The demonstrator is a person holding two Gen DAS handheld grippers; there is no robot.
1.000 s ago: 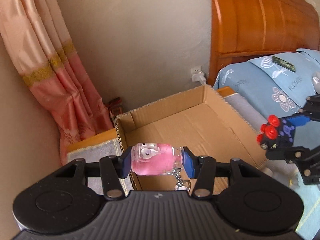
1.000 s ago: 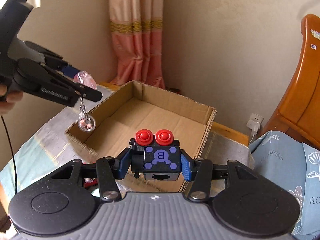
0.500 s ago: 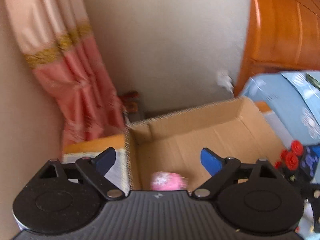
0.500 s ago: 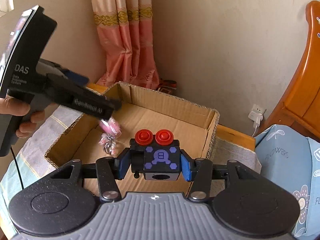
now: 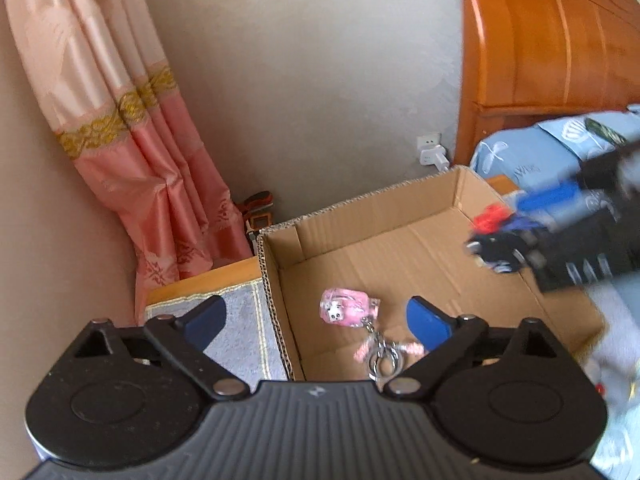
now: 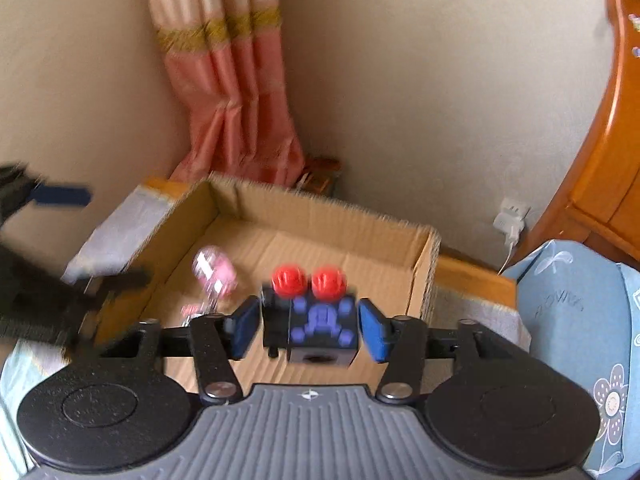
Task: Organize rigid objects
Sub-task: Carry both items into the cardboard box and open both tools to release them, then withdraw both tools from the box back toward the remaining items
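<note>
The pink keychain (image 5: 349, 306), clamped between the left gripper's (image 5: 316, 316) jaws a second ago, has been let go and now lies on the floor of the box (image 5: 400, 216), in the near left corner. In the left wrist view it is seen between the two blue pads (image 5: 426, 320), nearer the right one, touching neither; its chain and ring (image 5: 382, 358) trail toward the camera. The left jaws are spread wide and nothing is held in them.

One black cube toy (image 6: 316, 326) is gripped by the right gripper (image 6: 310, 326), with one blue pad pressed on each side of it. Two red knobs (image 6: 289, 280) are counted on its top, and a purple pattern is shown on the face turned to the camera. The toy has been carried forward since the earlier frame and is now held over the near edge of the box, with the keychain seen ahead of the jaws and to their left. In the left wrist view the right gripper and toy (image 5: 500, 236) are blurred, off to the right of the left jaws, above the box's right wall.

One box, one keychain and one cube toy are counted in all. Beyond the box, one pink curtain (image 5: 132, 128), one wall socket (image 5: 430, 152) and a wooden headboard (image 5: 560, 40) are seen.
</note>
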